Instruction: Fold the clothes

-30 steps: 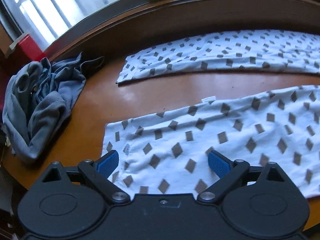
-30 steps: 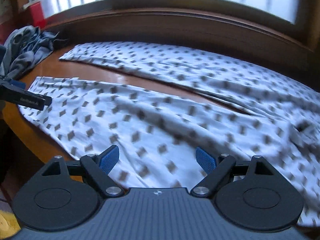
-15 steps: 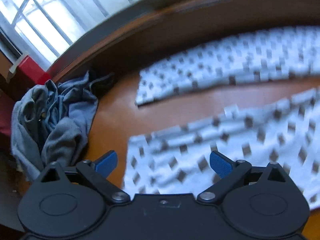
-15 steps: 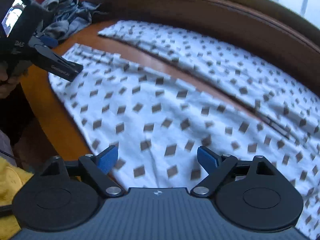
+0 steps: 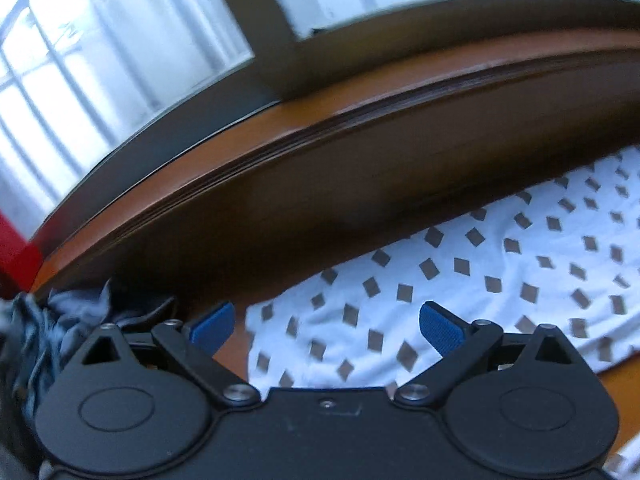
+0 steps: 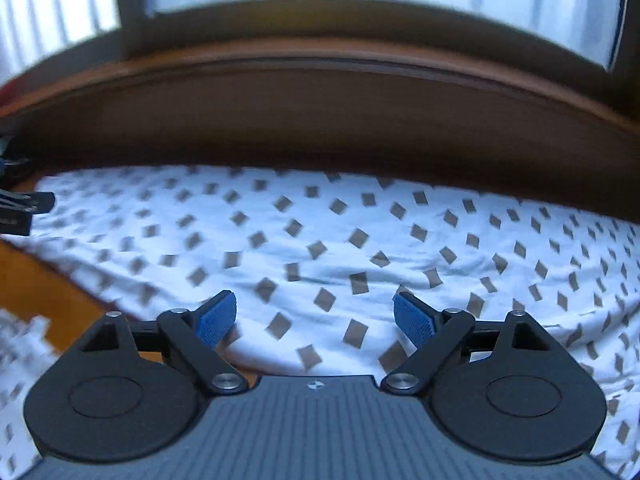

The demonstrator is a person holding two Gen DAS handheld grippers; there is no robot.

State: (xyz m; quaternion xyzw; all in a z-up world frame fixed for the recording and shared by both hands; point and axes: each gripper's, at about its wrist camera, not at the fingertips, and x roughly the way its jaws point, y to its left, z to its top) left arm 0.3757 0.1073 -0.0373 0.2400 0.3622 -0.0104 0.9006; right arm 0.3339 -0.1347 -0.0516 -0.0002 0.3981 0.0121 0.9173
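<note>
- Window light falls behind a brown wooden desk [image 5: 224,360] with a raised back edge.
- White cloth with brown diamonds [image 6: 320,248] lies spread flat on it (a grey heap [image 5: 36,344] sits at the left end).
- Left tongs [image 5: 324,326] and right tongs [image 6: 314,320] both gape wide and empty above the cloth's far strip, angled down.
- Likely step: reaching for an edge; next, lower and pinch it.

Your black left gripper [image 5: 326,326] and black right gripper [image 6: 315,318], blue-padded, both point downward, jaws spread wide, nothing clamped.
</note>
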